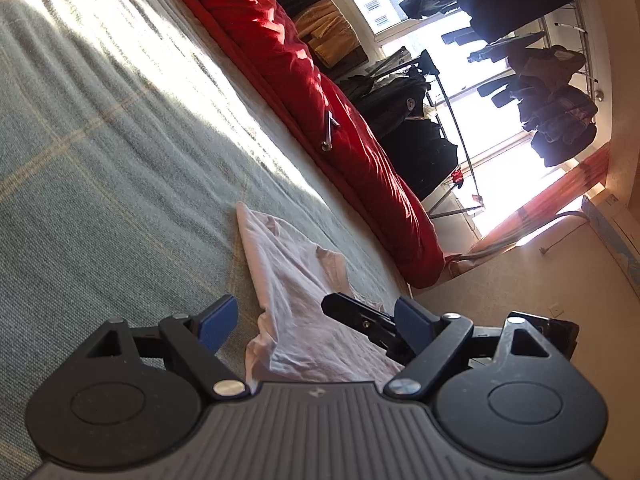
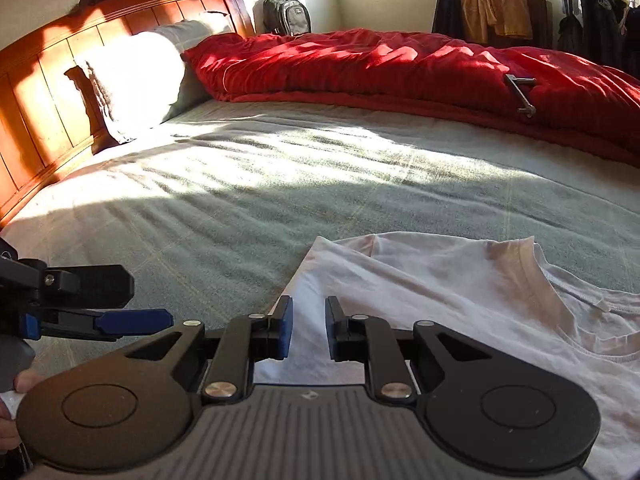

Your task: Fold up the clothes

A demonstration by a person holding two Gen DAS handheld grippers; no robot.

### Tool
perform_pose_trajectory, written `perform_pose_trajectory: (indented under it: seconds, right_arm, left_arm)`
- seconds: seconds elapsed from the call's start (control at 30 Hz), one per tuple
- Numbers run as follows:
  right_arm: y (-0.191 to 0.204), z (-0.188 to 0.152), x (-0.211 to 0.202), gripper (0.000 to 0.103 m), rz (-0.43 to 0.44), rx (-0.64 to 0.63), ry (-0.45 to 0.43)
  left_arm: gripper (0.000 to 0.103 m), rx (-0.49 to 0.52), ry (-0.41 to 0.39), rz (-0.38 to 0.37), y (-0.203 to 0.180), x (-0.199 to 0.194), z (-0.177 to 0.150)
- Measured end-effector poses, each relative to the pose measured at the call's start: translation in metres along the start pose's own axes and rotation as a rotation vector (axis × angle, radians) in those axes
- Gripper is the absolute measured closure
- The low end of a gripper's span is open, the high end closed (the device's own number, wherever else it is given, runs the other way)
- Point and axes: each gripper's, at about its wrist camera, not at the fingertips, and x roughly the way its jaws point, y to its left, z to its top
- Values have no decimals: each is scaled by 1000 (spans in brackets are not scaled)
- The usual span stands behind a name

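Right now your right gripper (image 2: pixel 308 328) stands narrowly parted over the near edge of the white T-shirt (image 2: pixel 460 292), nothing pinched between its blue pads (image 2: pixel 285 326); your left gripper (image 1: pixel 316 318) gapes wide and empty, just beside the right one, above the same cloth; likely both are poised for a fresh grip on the hem. The shirt lies flat on the grey-green bedspread (image 2: pixel 240 200), collar away from you, one side already turned in; the red duvet (image 2: pixel 400 68) is bunched well apart, leaving you folding room.
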Motion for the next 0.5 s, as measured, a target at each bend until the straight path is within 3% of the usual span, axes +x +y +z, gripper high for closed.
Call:
perform_pose_trajectory:
  seconds: [0.13,0.23,0.37,0.5]
  right_arm:
    - [10,-6,53,83,15,-9,88]
    - [24,-5,64,80,77,-34,52]
    - [24,2,44,80,85,-30,30]
    - [4,-7,-1,70,3,-31,10]
  left_arm:
    - [18,4,6,-11,-1,2,2]
    - [18,-4,-1,-11,1,1,4]
    - [18,-6,-12,-19,0,-2,7]
    - [17,5,-6,-33,-5,-1,6]
